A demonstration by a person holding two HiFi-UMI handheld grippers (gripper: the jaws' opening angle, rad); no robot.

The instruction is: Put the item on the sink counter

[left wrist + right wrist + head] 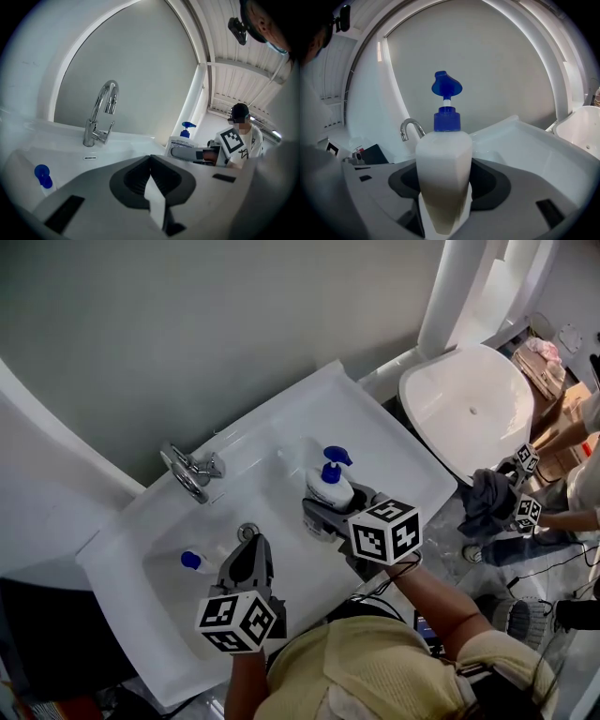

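Note:
A white pump bottle [330, 487] with a blue pump head stands upright at the right side of the white sink [375, 442]. My right gripper [319, 513] is shut on its body. In the right gripper view the bottle [443, 173] fills the gap between the jaws of that gripper [443, 208], and its base is hidden. I cannot tell whether it rests on the counter. My left gripper [251, 544] hovers over the basin, shut with nothing in it. The left gripper view shows the left gripper [152, 160] with its jaws closed and the bottle [183, 137] off to the right.
A chrome faucet [192, 471] stands at the back of the sink. A small bottle with a blue cap [193, 562] lies in the basin, left of my left gripper. A second white basin [473, 409] sits to the right. Another person's grippers hold a dark cloth [487, 502] there.

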